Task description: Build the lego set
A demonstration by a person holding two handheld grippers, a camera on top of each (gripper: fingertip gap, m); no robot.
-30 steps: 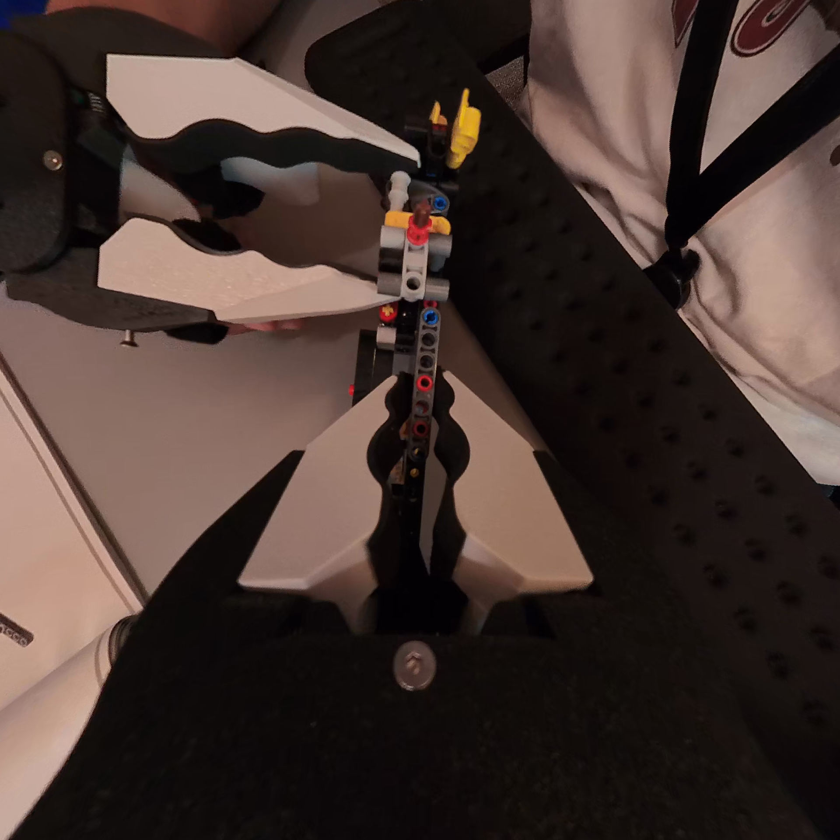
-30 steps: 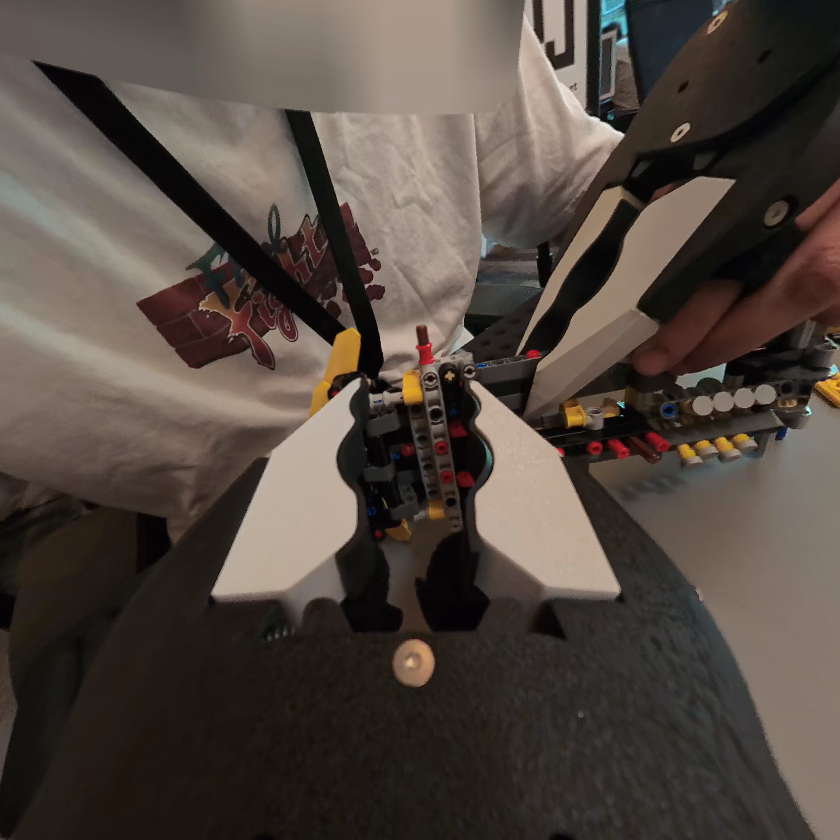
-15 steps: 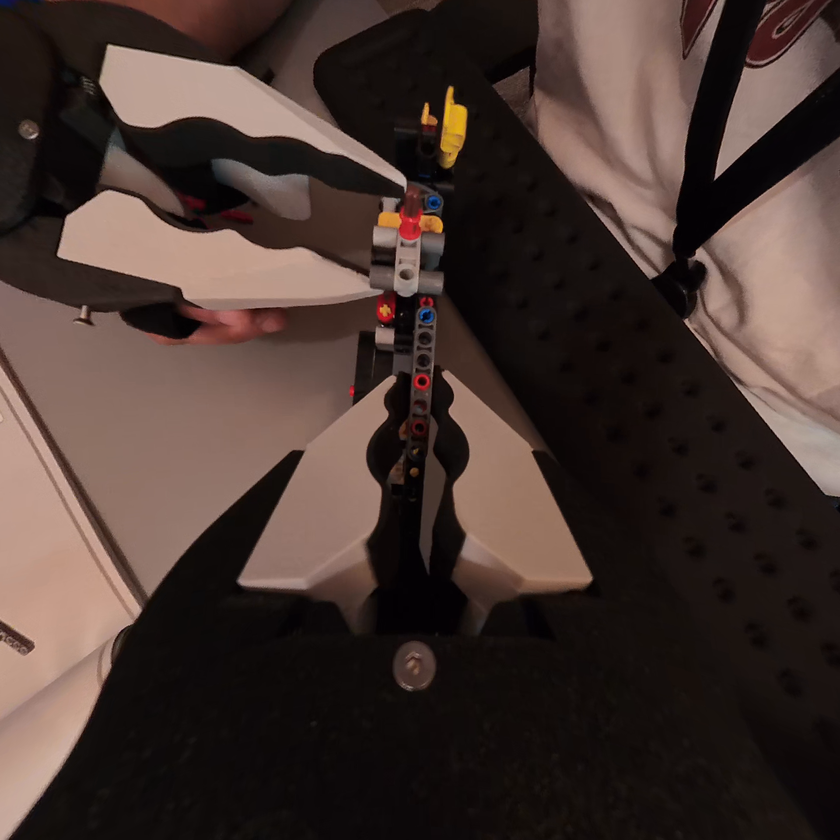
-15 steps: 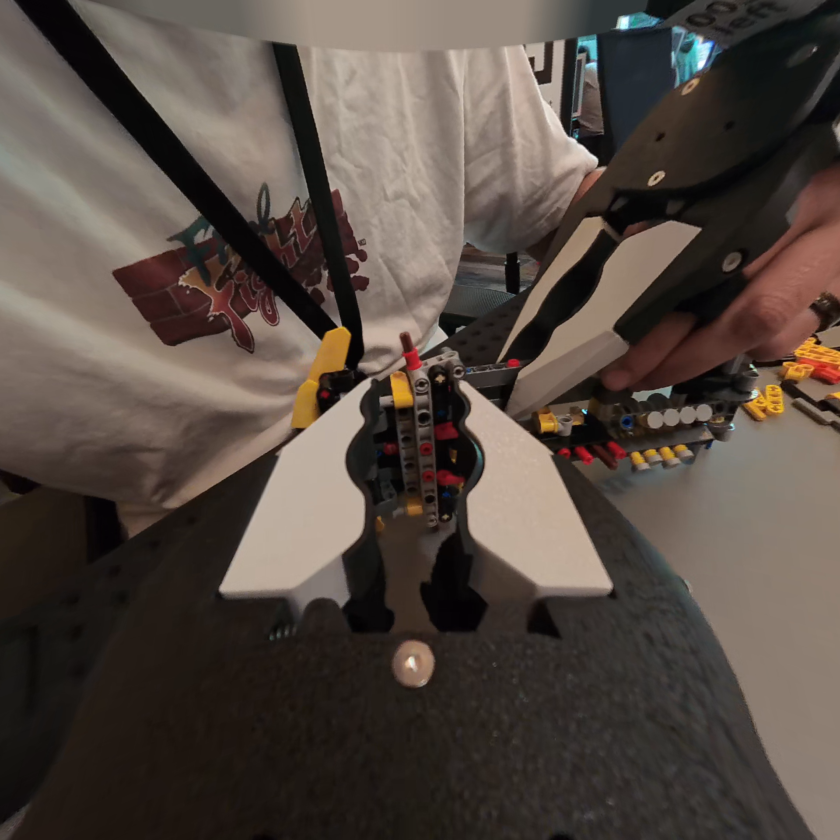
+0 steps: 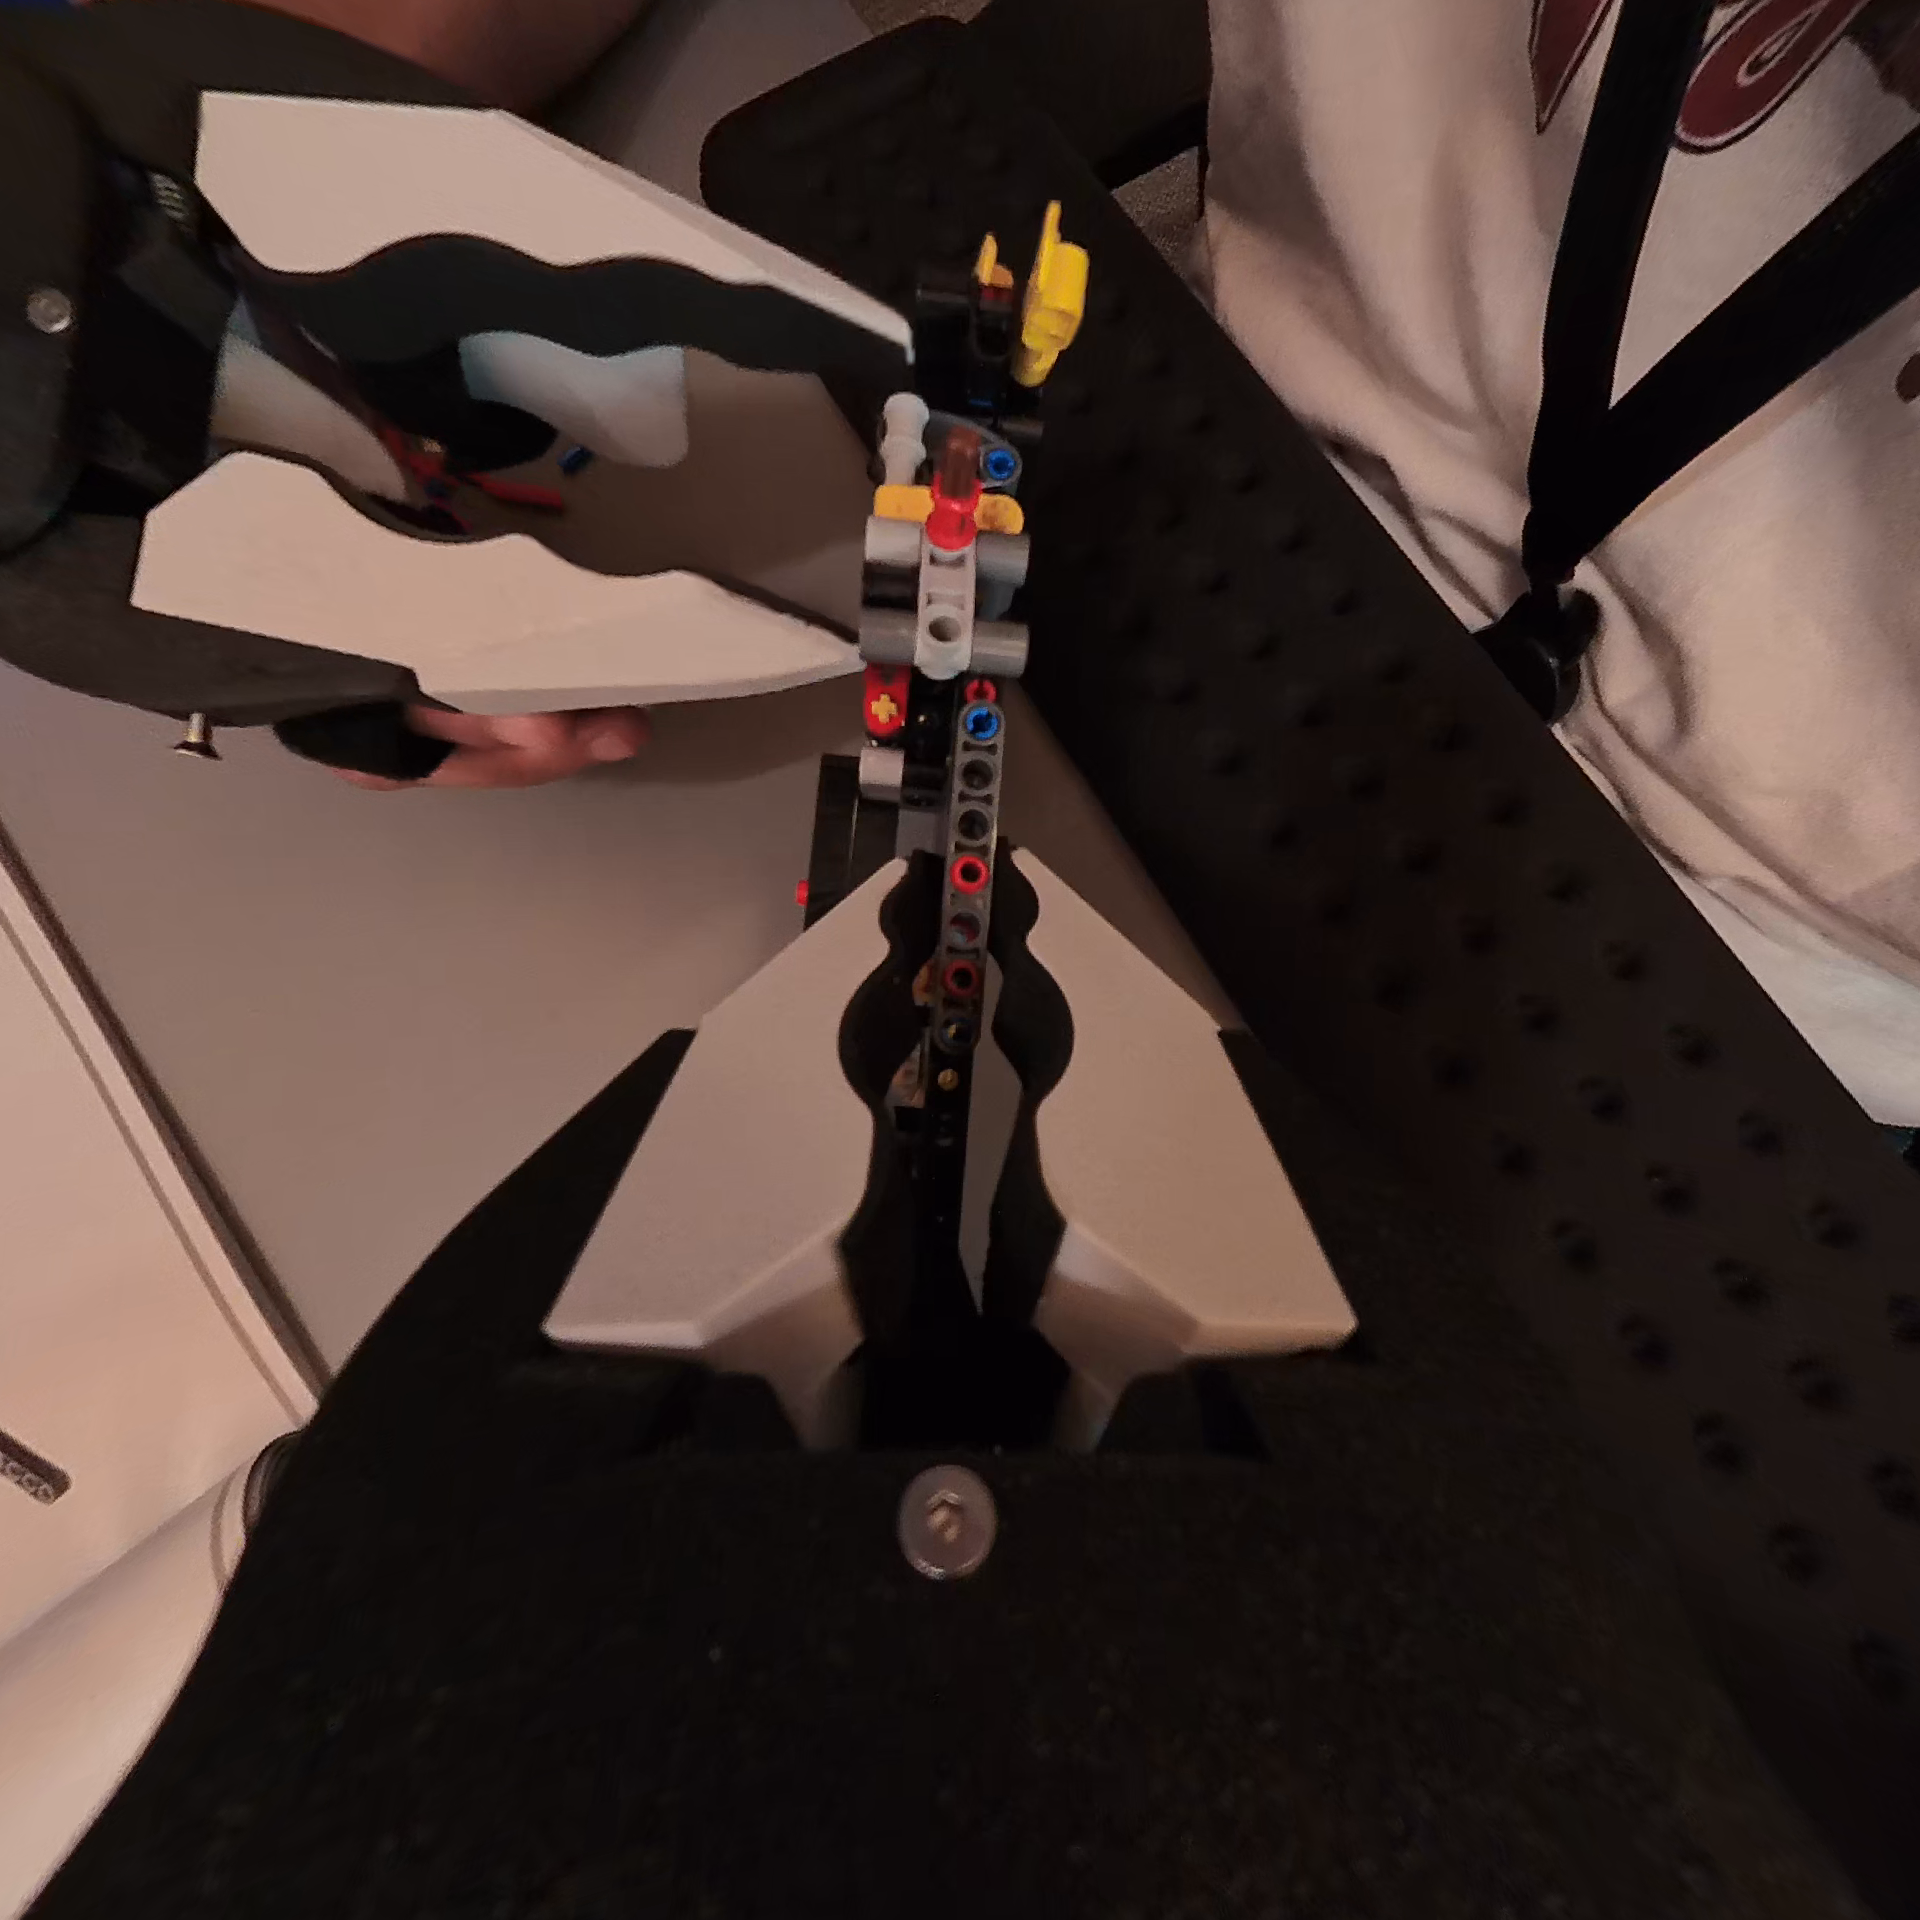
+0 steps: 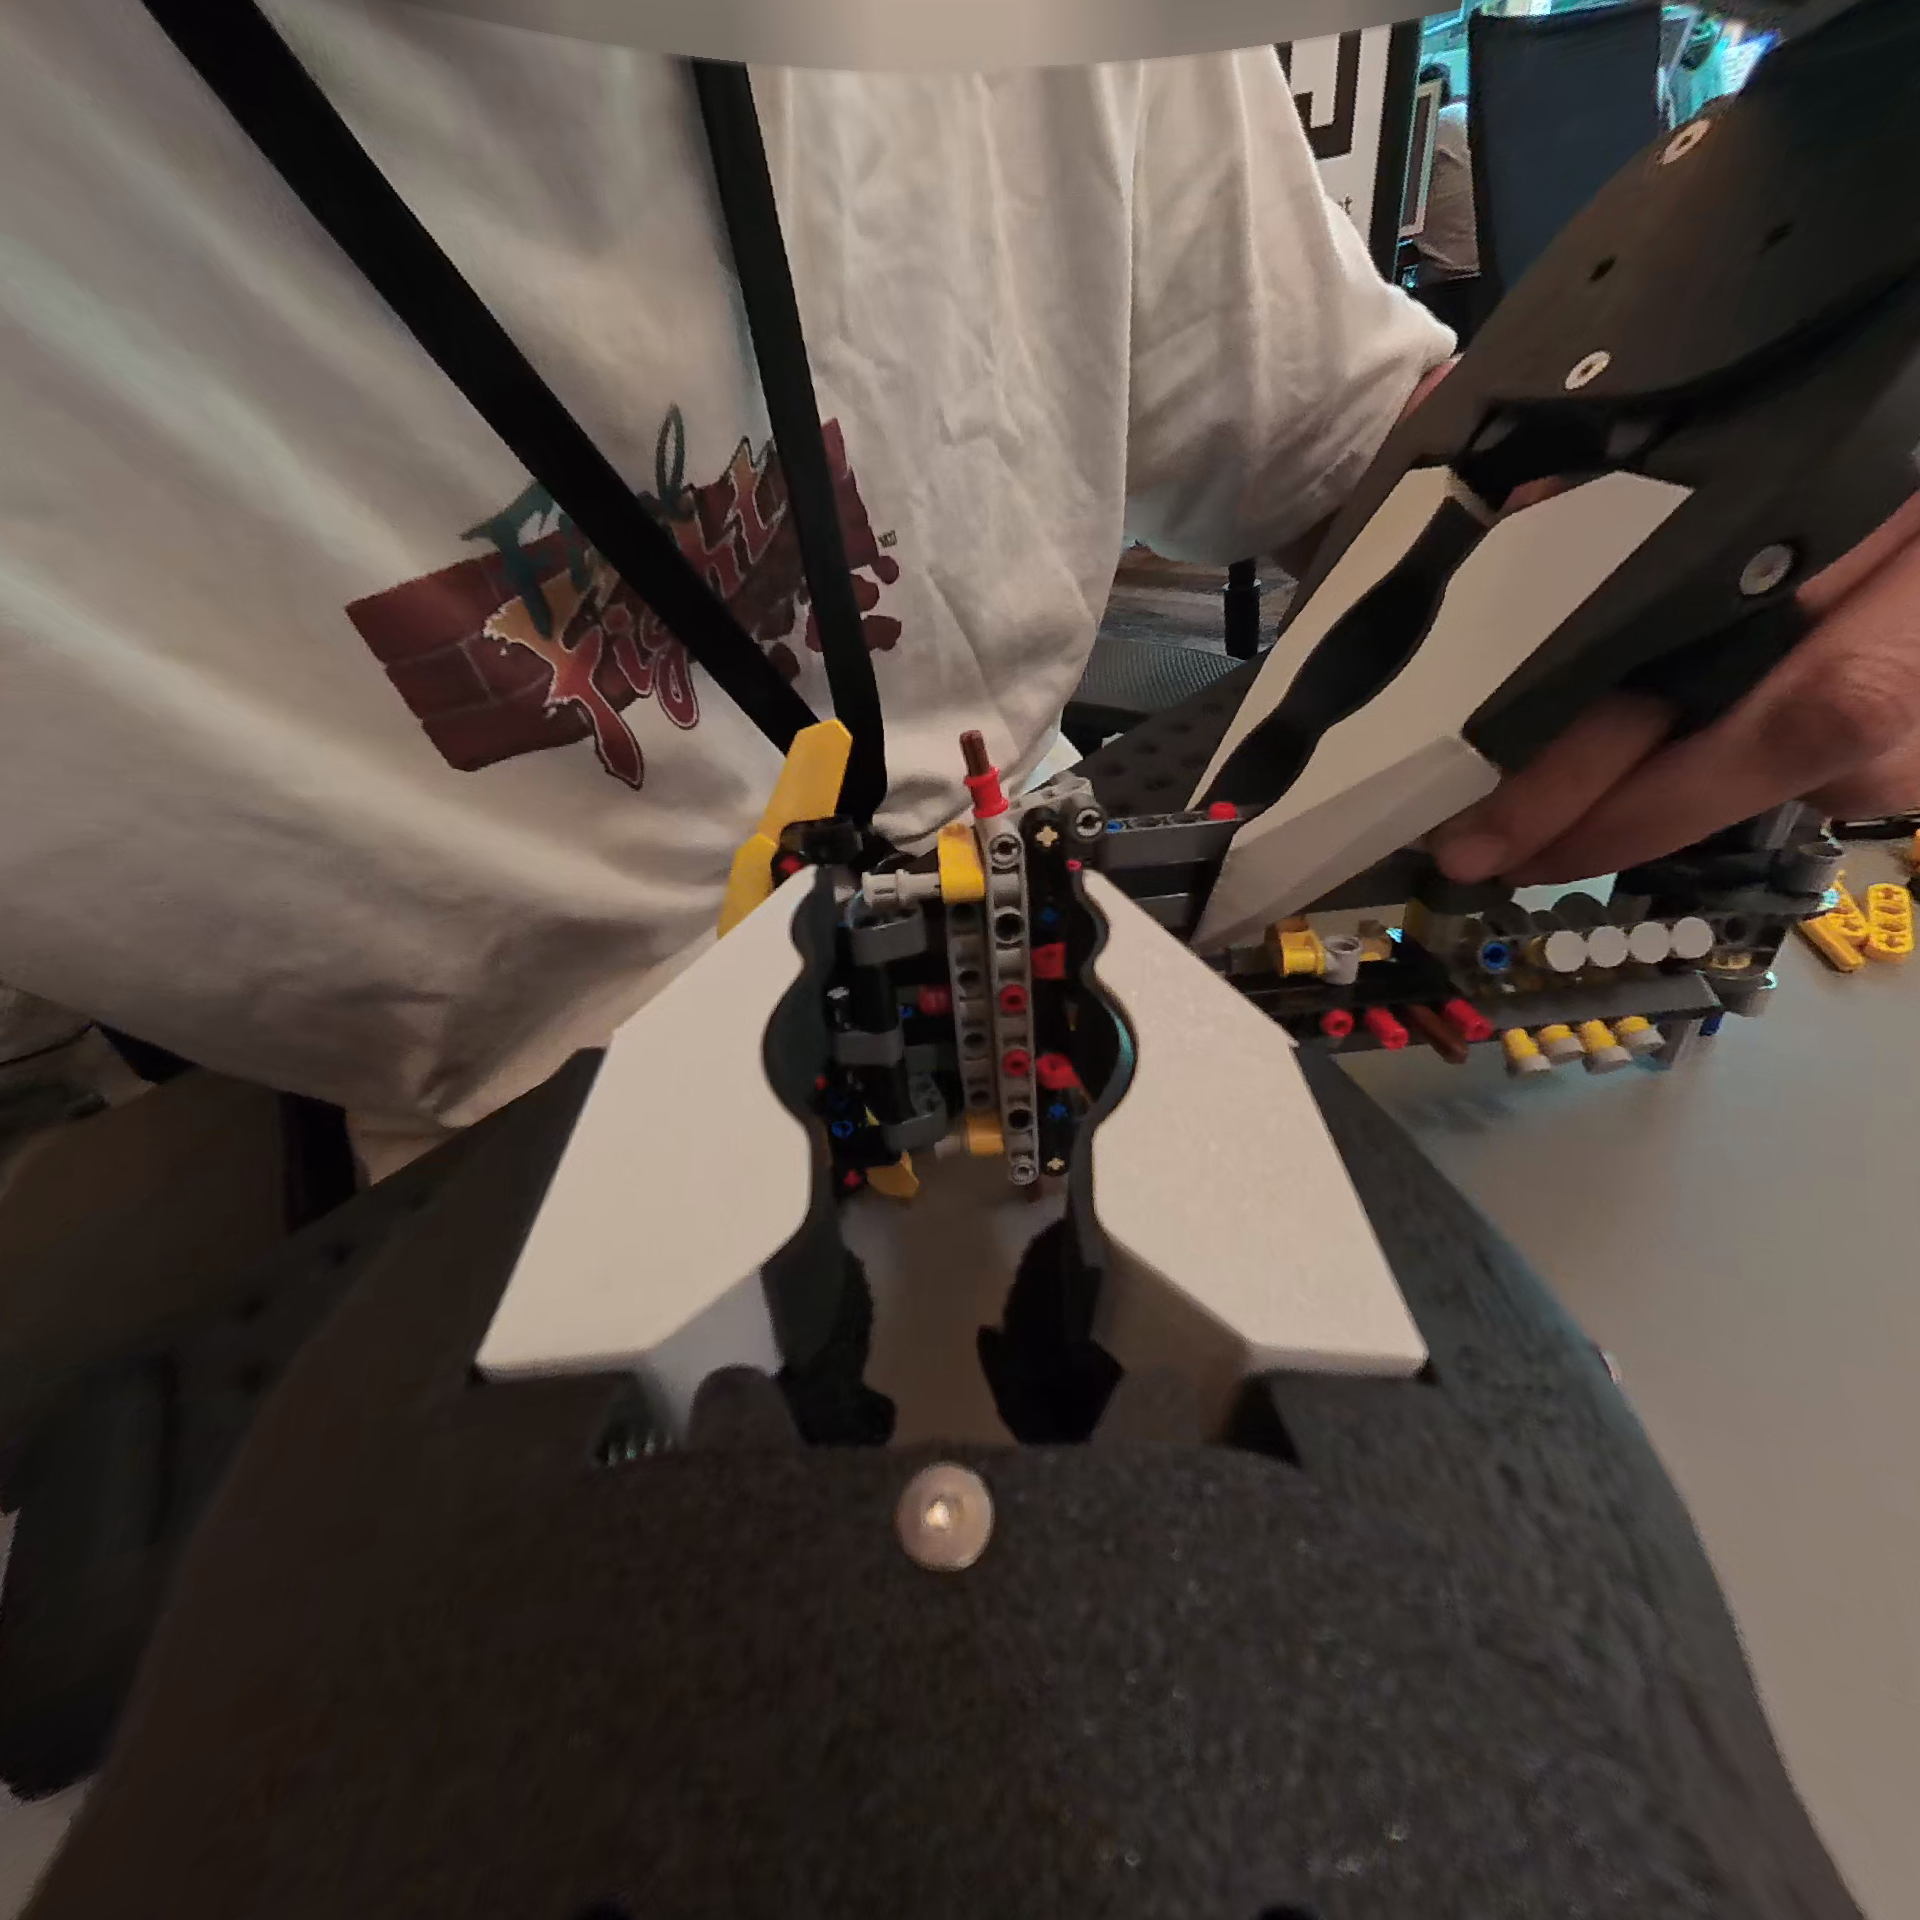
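Shirt: a white T-shirt (image 6: 1039, 343) with a brick-red printed graphic on the chest is filling the background of the right wrist view; it is also showing at the upper right of the left wrist view (image 5: 1714, 582).
Straps: two black straps (image 6: 582, 457) are running down across the shirt and meeting near its lower middle.
Board: a black board (image 5: 1455, 883) dotted with rows of holes is slanting across the right side of the left wrist view.
Table: a pale grey tabletop (image 6: 1662, 1299) is lying at the right in the right wrist view.
Background: a dark chair (image 6: 1558, 135) is standing far behind.
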